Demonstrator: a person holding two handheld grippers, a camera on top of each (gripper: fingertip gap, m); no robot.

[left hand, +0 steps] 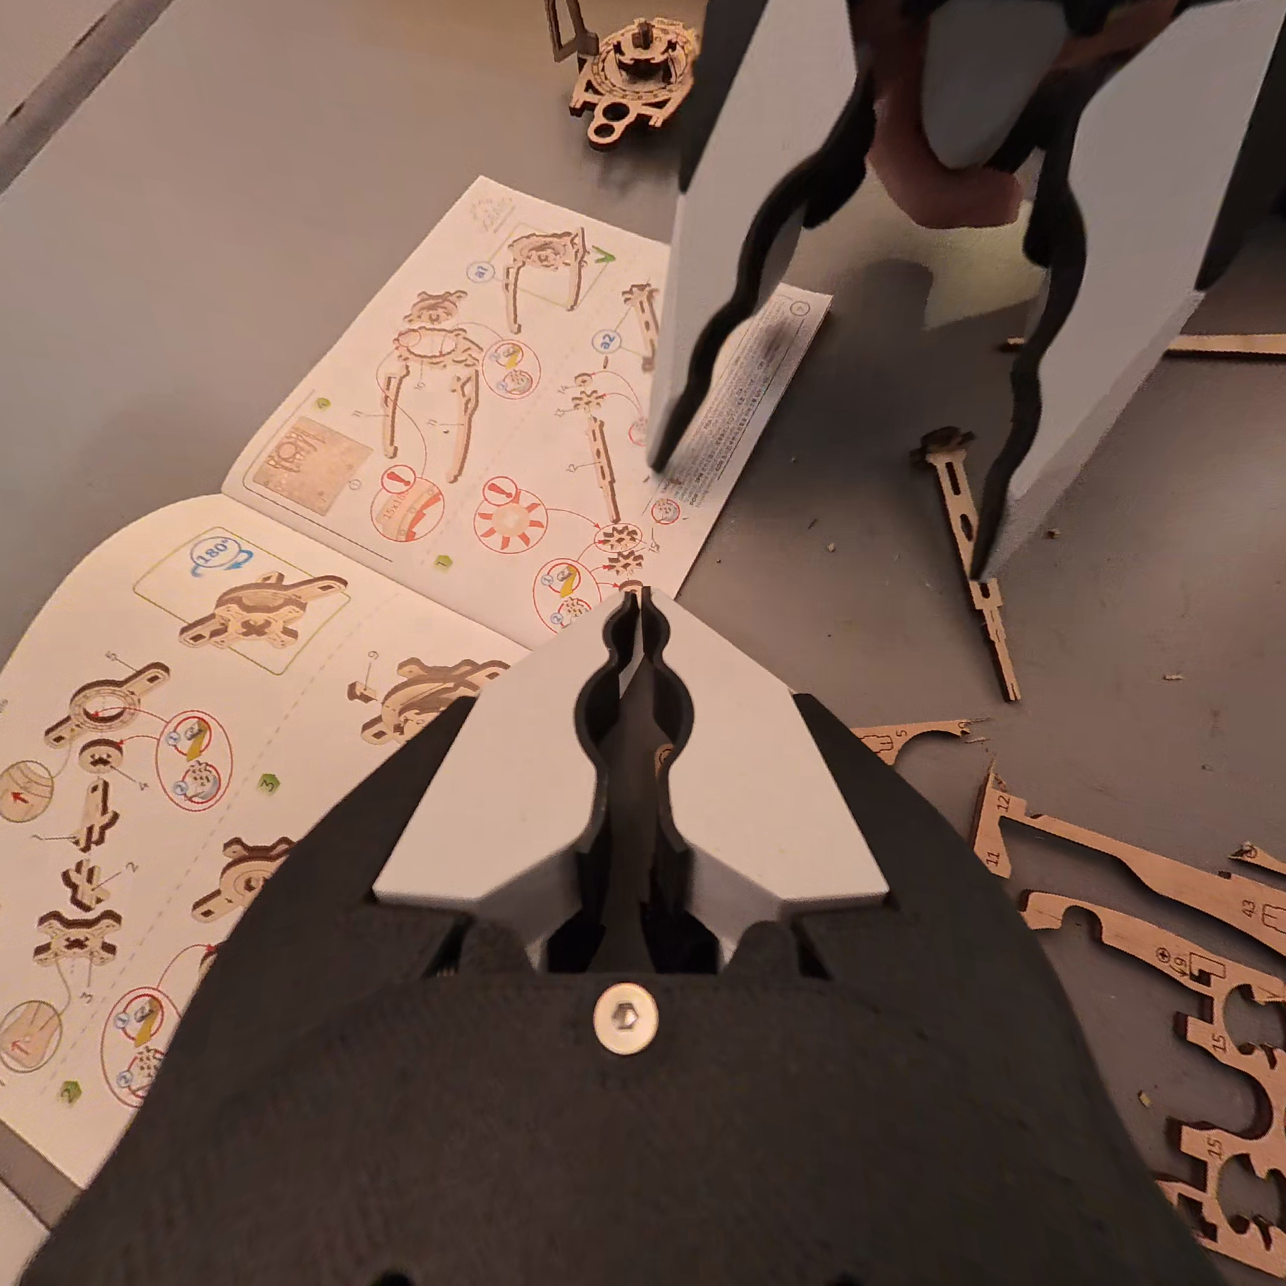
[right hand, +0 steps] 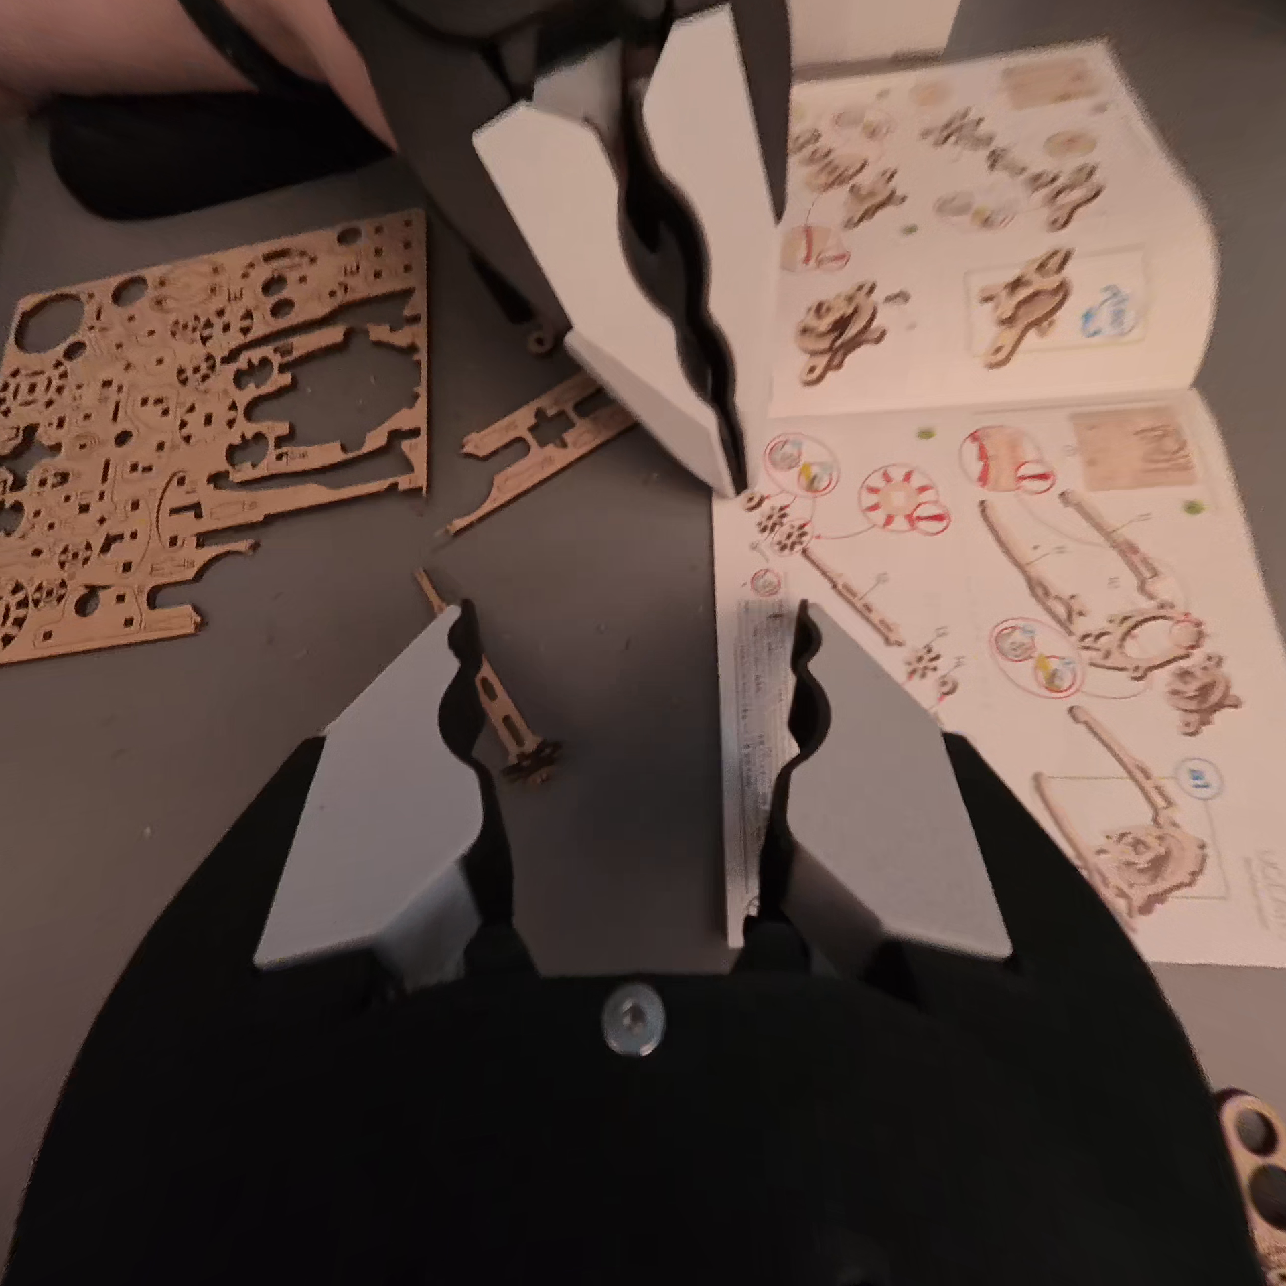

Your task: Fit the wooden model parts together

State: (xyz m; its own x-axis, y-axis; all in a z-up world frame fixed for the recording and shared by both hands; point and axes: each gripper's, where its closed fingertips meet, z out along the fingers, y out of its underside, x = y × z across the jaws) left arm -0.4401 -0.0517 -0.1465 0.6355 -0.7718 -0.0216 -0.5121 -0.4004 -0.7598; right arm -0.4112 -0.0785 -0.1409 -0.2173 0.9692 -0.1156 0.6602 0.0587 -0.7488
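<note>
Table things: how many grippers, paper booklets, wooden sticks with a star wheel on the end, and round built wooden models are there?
Grippers: 2 (left gripper, right gripper)
Paper booklet: 1
Stick with star wheel: 1
Round built model: 1
Total: 5

We see a slotted wooden strut with gear-shaped end (left hand: 964, 529) lying flat on the grey table, loose, gear end towards the far side in the left wrist view. Same piece shows in the right wrist view (right hand: 511, 724), partly covered. Partly built round wooden assembly (left hand: 634, 73) stands at the far table edge, a thin arm sticking up from it. Punched-out plywood sheet (right hand: 202, 431) lies flat, many cutouts empty. Broken-off sheet scraps (left hand: 1183, 988) lie flat nearby. One more slotted offcut (right hand: 546, 435) sits just beside the sheet.
</note>
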